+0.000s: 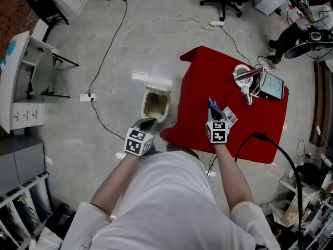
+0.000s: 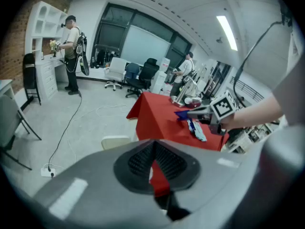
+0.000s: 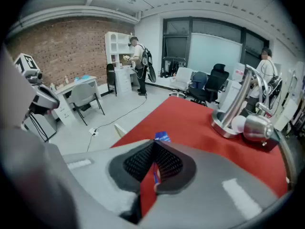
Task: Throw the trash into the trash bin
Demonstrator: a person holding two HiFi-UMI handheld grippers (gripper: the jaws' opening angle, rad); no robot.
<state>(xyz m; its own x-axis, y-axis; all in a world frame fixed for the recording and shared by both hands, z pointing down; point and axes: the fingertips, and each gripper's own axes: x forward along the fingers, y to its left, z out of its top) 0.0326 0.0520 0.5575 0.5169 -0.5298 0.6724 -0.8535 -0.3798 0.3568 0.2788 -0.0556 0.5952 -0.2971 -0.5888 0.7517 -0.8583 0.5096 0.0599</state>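
The trash, a blue wrapper (image 1: 213, 106), is pinched in the right gripper (image 3: 154, 162) above the near edge of the red table (image 1: 260, 129). The jaws are pressed together on it, and a blue corner pokes out past the pads. Its print is too small to read. A pale, silvery scrap (image 1: 229, 116) shows just beside the gripper; whether it hangs from the wrapper or lies on the cloth cannot be told.

The trash bin (image 1: 156, 105) stands on the floor just left of the table, its lid tipped open. The left gripper (image 2: 152, 159) hangs near the bin, off the table's left corner, with its jaws closed together and nothing seen between them. Each gripper carries a cube of black-and-white square markers, with no words on them.

At the table's far side stand a silver metal stand (image 1: 244, 79) and a dark flat device (image 1: 273, 87). The floor (image 1: 104, 35) around the table is pale grey, crossed by a white cable (image 1: 177, 22) and a black lead running to a power strip (image 1: 87, 96). Beyond the table are office chairs (image 3: 209, 87), a brick wall (image 3: 62, 51), white shelves (image 3: 116, 46) and large dark windows (image 3: 209, 46).
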